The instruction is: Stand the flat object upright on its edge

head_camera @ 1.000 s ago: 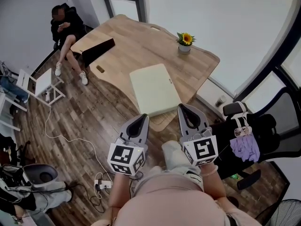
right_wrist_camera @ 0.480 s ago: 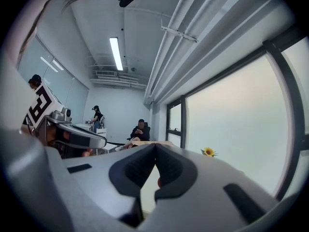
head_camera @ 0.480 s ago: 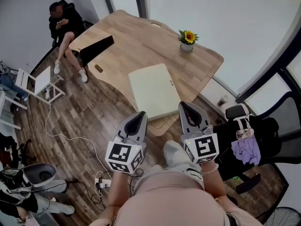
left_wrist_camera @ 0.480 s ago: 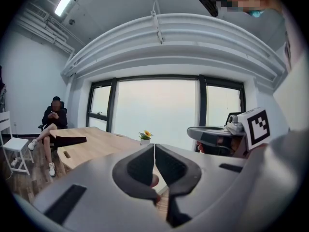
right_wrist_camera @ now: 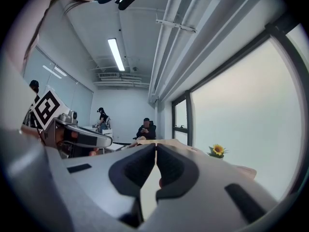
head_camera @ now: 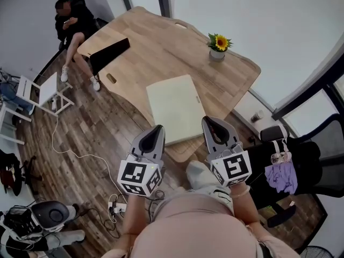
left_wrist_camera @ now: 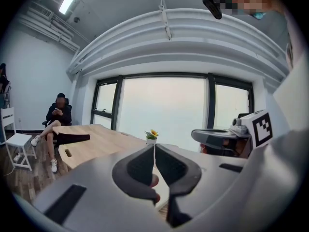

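At the far left a seated person (head_camera: 71,19) rests by the wall, just past the left end of the counter (head_camera: 156,47). Nearer the camera a white chair (head_camera: 48,93) stands on the wooden floor (head_camera: 97,138). A pale cable (head_camera: 80,155) trails over the boards to a power strip (head_camera: 115,208). A black slab (head_camera: 109,54) lies flat on the counter's left part, one end at the edge.

The left tongs (head_camera: 157,129) are pressed together with nothing between them. In the left gripper view their pads (left_wrist_camera: 145,166) meet in a thin line. From the head view their tip sits over the near left corner of the cream panel (head_camera: 173,106). Whether it touches the panel is hard to say from this steep angle.

The panel lies flat on the counter, close to the front edge and well apart from the black slab.

The right tongs (head_camera: 209,121) are likewise closed and empty, as the right gripper view shows. Their tip lies by the panel's near right corner.

Further right and toward the back, a small sunflower pot (head_camera: 217,46) stands upright on the counter. Beyond the counter's right end is a black office chair (head_camera: 301,155) with a purple cloth (head_camera: 279,173) hung on it.
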The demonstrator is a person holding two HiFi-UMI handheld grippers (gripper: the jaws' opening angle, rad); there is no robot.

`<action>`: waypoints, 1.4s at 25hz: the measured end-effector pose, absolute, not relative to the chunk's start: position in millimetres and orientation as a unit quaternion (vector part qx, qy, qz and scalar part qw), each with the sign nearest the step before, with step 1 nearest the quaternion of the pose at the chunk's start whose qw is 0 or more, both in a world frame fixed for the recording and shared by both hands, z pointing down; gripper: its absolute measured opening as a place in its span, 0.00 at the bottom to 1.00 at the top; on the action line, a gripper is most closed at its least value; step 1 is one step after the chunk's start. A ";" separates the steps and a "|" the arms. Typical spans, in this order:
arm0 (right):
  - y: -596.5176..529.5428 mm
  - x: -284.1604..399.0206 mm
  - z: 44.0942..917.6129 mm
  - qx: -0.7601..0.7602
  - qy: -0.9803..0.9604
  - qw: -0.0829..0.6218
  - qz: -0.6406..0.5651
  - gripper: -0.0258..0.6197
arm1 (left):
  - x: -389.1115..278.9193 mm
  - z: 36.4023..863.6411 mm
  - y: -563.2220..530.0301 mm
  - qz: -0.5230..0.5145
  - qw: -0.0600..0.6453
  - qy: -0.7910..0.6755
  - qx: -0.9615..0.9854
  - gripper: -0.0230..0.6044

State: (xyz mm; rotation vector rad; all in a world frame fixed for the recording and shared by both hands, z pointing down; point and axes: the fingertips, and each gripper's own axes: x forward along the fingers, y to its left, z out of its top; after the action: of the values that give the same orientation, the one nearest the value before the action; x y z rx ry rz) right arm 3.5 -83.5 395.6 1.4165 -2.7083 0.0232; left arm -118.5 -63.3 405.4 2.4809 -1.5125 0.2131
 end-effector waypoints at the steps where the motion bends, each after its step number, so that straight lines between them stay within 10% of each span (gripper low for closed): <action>1: -88.2 3.1 396.7 0.461 -0.886 0.044 0.008 0.04 | -118.7 406.0 -67.6 0.074 0.114 -0.516 0.846 0.06; 35: -214.8 -7.8 454.2 0.393 -0.911 0.104 0.063 0.17 | -158.9 453.1 -176.4 0.093 0.178 -0.553 0.809 0.15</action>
State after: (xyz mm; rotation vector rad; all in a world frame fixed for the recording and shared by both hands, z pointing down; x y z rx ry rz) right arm -7.8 -214.8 454.2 1.1602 -2.6876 0.1855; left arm -158.9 -176.4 453.1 2.2879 -1.5654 0.2626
